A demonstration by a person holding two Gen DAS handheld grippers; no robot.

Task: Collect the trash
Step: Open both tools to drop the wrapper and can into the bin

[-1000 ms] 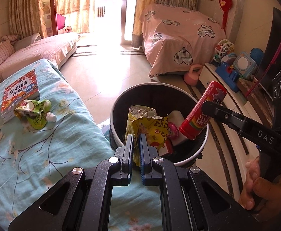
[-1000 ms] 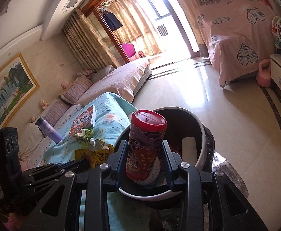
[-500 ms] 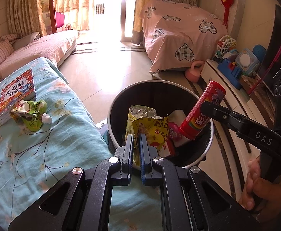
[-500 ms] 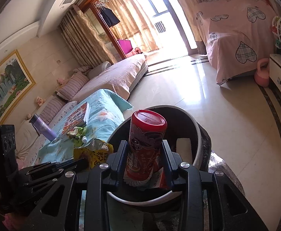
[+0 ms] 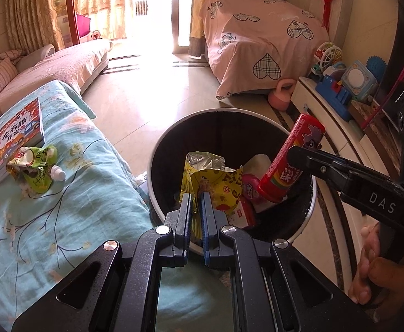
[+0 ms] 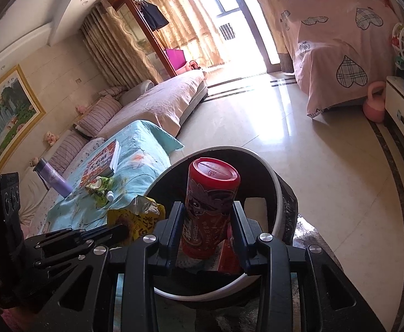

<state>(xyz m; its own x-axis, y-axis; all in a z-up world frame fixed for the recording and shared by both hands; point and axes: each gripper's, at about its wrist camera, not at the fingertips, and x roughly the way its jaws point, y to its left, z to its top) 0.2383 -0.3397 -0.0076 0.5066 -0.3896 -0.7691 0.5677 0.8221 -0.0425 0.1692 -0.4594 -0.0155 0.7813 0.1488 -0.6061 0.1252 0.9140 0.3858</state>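
Observation:
A round black trash bin (image 5: 224, 114) with a white rim stands on the floor beside the table; it also shows in the right wrist view (image 6: 280, 193). My left gripper (image 5: 196, 197) is shut on a yellow snack bag (image 5: 213, 177) and holds it over the bin's near edge. My right gripper (image 6: 207, 210) is shut on a red Skittles can (image 6: 210, 196), held over the bin; the can also shows in the left wrist view (image 5: 293, 163). A crumpled green drink pouch (image 5: 36, 166) lies on the table's blue cloth. The bin holds other wrappers.
A children's book (image 5: 18, 132) lies on the blue tablecloth (image 5: 63, 193) by the pouch. A purple bottle (image 6: 51, 178) stands further back. A white cabinet (image 5: 332, 127) with toys is right of the bin. A pink kettlebell (image 5: 280, 96) sits on the floor.
Both grippers have moved a little forward over the bin with their loads. The can hangs lower in the bin's opening. Both grips are unchanged.

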